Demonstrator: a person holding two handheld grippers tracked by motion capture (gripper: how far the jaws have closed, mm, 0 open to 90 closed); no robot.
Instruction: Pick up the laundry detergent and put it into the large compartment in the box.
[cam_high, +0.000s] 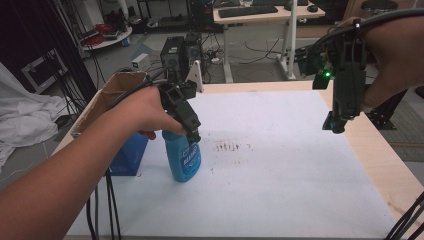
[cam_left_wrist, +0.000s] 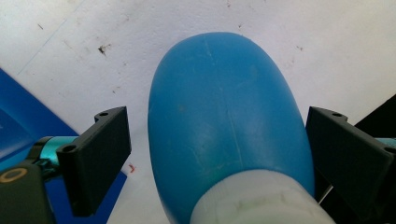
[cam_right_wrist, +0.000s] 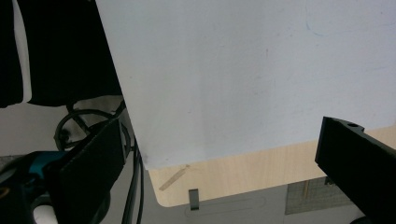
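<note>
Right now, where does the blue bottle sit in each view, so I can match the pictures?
High view: blue bottle stands left of centre on the white sheet, under the left gripper, beside a blue box.
Left gripper view: bottle seen from above, centre, between the open jaws.
Right gripper view: not in it; white sheet and table edge.
Shared landmark: the white sheet.

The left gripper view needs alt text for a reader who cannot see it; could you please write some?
A blue bottle with a white neck stands between the left gripper's two open black jaws, seen from above. Beneath it lies a scuffed white table sheet, with part of a blue box at left.
</note>
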